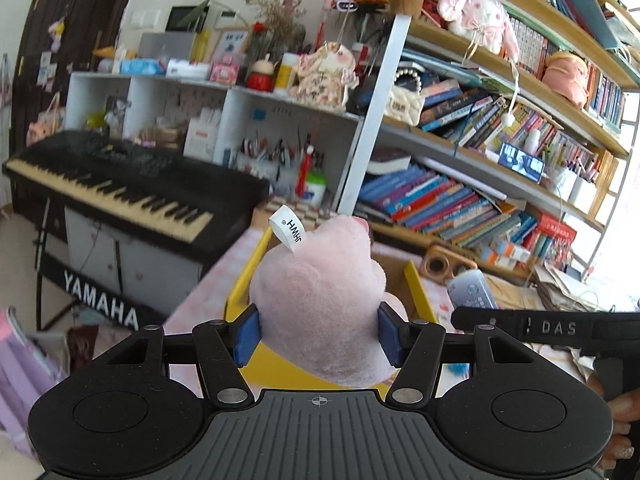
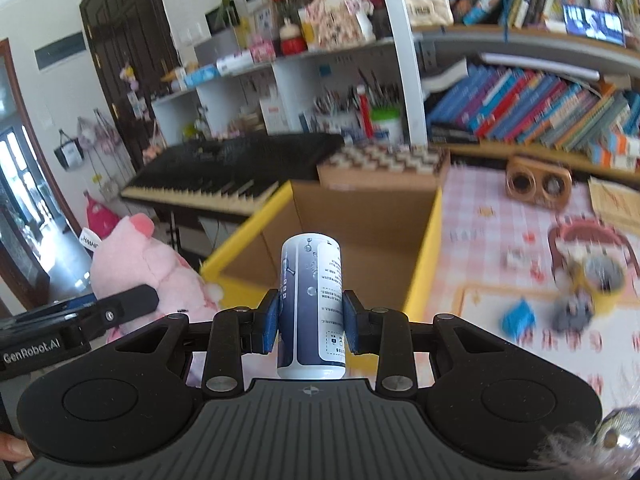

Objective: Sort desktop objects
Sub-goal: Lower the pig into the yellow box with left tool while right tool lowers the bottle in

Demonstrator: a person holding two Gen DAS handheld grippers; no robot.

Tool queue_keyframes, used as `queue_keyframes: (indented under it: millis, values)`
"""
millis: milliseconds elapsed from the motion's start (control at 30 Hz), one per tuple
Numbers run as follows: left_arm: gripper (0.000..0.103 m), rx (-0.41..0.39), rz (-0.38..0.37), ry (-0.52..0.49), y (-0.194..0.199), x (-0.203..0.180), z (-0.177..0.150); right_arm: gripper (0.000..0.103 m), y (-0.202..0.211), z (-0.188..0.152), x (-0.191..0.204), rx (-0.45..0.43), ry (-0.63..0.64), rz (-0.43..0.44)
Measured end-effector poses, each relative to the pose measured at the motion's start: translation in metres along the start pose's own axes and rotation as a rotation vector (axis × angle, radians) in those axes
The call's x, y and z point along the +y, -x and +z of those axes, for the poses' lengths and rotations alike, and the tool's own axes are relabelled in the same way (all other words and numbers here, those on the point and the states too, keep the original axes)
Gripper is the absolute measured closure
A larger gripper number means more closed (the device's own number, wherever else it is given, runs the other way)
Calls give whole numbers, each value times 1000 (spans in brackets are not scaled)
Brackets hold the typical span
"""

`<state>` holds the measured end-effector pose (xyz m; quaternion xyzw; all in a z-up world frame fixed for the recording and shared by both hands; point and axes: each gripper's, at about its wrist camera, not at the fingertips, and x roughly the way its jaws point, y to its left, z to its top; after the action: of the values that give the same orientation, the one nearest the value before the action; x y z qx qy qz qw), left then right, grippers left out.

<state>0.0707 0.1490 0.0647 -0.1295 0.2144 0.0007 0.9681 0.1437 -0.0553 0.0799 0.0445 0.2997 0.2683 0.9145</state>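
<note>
plush [image 1: 320, 304] and can [image 2: 312, 304] (both gripped)

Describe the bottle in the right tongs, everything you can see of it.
The bottle is a small white cylinder with a rounded top, wrapped in a dark blue label with water-droplet art and a white panel of fine print too small to read. It looks like plastic. It stands upright, clamped at mid-height between the blue pads of the right tongs, lifted in front of the open yellow-rimmed cardboard box. Only the pads touch it.
</note>
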Motion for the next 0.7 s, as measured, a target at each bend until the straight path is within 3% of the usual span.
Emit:
queue_keyframes:
  millis: [200, 367, 500, 700]
  values:
    - [44, 1, 4, -42, -44, -10, 21, 73, -33, 42, -13, -33, 24, -3]
    - [44, 34, 18, -90, -85, -20, 29, 73, -69, 62, -25, -12, 74, -7]
    - [44, 141, 76, -154, -129, -27, 23, 73, -106, 68, -37, 47, 110, -4]
    - [44, 270, 105, -208, -174, -30, 13, 73, -153, 64, -48, 152, 205, 0]
